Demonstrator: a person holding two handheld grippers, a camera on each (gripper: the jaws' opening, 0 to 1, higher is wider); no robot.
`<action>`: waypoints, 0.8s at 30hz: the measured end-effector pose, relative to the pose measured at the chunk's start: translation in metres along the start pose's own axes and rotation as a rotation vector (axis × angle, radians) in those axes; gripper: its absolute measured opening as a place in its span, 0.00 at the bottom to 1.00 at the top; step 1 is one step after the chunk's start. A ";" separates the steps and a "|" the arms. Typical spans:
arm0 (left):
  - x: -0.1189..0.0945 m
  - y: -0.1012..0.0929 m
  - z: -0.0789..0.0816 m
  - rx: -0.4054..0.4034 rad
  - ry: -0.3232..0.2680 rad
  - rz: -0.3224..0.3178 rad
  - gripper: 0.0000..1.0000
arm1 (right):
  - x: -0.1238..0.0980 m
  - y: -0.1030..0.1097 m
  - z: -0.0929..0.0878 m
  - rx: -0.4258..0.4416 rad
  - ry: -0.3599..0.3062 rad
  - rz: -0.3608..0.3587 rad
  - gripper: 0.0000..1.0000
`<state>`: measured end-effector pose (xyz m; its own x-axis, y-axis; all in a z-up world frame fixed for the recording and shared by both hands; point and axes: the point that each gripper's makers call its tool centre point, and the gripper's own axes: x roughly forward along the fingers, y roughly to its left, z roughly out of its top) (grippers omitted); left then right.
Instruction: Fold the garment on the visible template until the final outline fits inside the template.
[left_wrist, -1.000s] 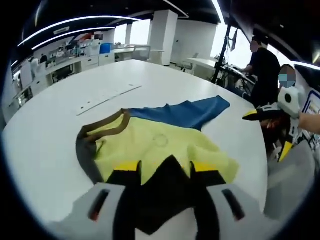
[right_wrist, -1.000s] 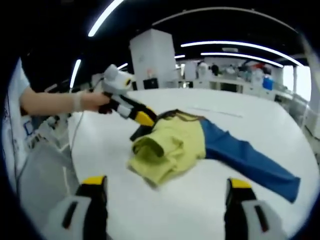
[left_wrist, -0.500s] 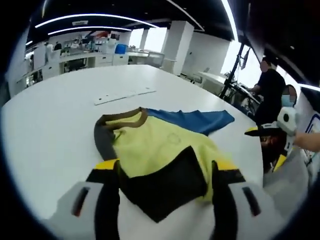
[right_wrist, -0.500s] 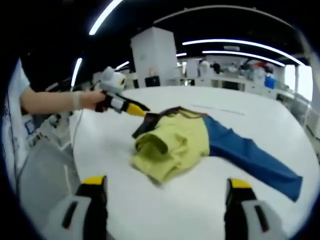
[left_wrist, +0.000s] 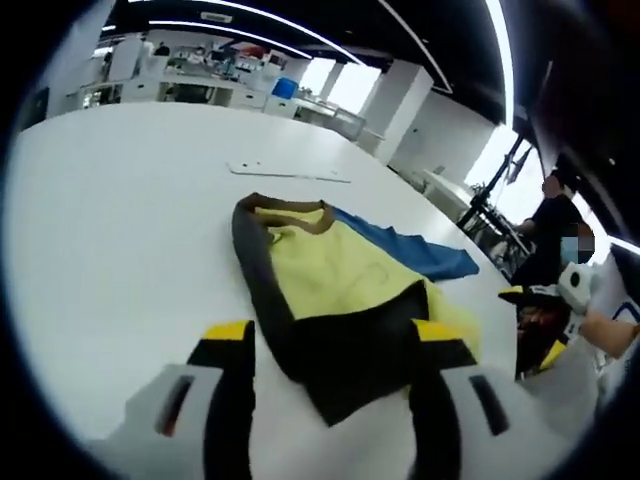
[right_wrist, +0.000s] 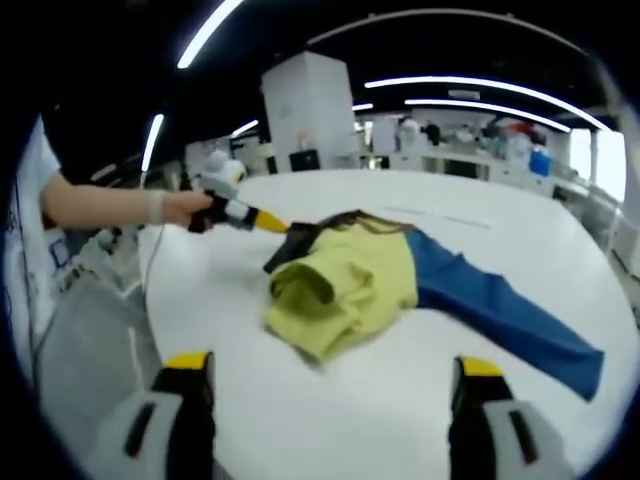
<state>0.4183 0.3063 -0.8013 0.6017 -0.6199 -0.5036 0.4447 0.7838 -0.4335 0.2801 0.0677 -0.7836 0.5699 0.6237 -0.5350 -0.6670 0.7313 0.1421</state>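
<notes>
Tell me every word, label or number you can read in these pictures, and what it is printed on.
None can be read.
Yellow and blue garment: a faint round mark on the yellow chest, too blurred to read.
White table: a pale flat strip with nothing legible on it.
Background office: no sign is sharp enough to read.

A white pillar (right_wrist: 312, 110) and distant desks (right_wrist: 470, 158) stand behind the white table (right_wrist: 400, 400).

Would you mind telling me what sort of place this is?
Probably an open-plan lab or office: a large white table holding a garment, workbenches behind, and strip ceiling lights overhead.
</notes>
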 end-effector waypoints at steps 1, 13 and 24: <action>0.000 0.001 -0.001 -0.003 0.000 0.002 0.55 | 0.000 0.000 0.000 0.001 0.002 0.000 0.99; 0.005 0.008 -0.016 -0.079 0.010 0.003 0.27 | 0.002 0.002 -0.002 -0.006 0.014 0.010 0.99; -0.001 0.010 -0.022 -0.150 -0.005 0.002 0.08 | 0.006 0.006 -0.005 -0.003 0.022 0.016 0.99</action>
<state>0.4075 0.3142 -0.8214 0.6060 -0.6177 -0.5012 0.3391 0.7706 -0.5397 0.2775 0.0740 -0.7897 0.5486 0.6287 -0.5512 -0.6772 0.7208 0.1481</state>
